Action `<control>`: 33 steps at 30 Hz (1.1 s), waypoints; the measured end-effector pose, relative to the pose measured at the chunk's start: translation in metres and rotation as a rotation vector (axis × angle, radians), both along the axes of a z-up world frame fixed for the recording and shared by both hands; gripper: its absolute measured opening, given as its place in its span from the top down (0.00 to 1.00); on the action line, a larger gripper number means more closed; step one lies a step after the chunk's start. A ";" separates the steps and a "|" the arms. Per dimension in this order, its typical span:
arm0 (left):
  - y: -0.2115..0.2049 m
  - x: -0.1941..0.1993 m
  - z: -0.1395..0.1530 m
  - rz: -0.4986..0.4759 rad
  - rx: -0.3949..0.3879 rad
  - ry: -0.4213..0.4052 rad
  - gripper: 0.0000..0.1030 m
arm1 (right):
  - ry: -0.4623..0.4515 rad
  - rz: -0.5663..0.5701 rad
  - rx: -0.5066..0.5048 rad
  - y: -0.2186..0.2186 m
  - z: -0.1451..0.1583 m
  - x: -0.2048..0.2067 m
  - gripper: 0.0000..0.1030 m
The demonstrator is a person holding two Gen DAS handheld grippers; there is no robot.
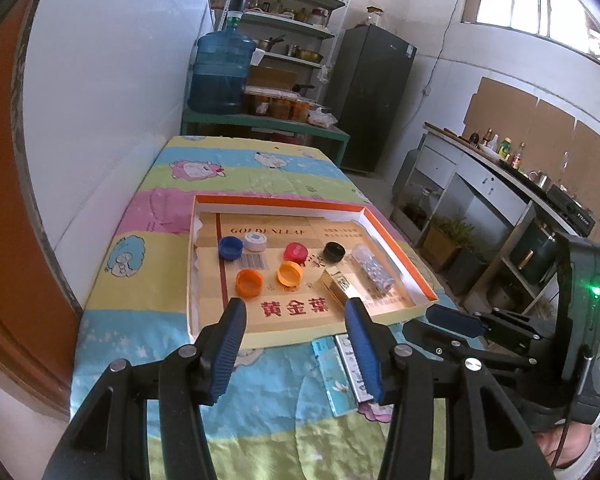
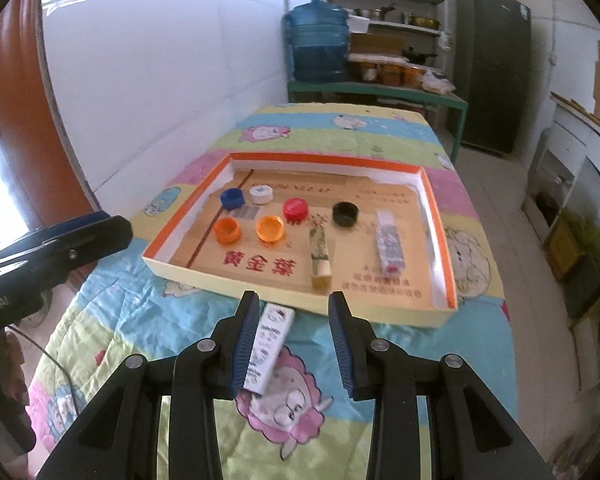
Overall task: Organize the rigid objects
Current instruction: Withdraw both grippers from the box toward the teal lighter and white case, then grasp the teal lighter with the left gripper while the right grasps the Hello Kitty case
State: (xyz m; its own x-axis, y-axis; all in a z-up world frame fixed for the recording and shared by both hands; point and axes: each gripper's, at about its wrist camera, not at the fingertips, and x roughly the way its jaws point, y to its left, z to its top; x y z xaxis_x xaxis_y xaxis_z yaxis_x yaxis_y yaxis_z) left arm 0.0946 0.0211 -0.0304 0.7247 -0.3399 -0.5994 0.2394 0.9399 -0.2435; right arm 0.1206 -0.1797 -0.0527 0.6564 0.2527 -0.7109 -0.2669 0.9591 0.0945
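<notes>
A shallow orange-rimmed cardboard tray (image 1: 300, 202) (image 2: 324, 159) lies on the cartoon blanket. It holds blue (image 2: 232, 198), white (image 2: 261, 194), red (image 2: 296, 208), black (image 2: 345, 213) and two orange caps (image 2: 227, 229), a gold box (image 2: 320, 256) and a patterned pack (image 2: 389, 246). A white patterned box (image 2: 270, 348) (image 1: 342, 368) lies on the blanket before the tray. My right gripper (image 2: 294, 316) hangs open over it, its left finger beside the box. My left gripper (image 1: 296, 316) is open and empty at the tray's near edge.
The blanket-covered table (image 1: 236, 168) stands against a white wall on the left. Beyond its far end are a green bench with a blue water jug (image 1: 222, 72), shelves and a dark fridge (image 1: 370, 96). A counter (image 1: 500, 184) runs along the right.
</notes>
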 end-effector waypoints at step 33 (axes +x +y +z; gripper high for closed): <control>-0.003 -0.011 -0.026 0.004 -0.029 0.046 0.50 | 0.078 0.040 -0.123 0.055 -0.070 -0.018 0.64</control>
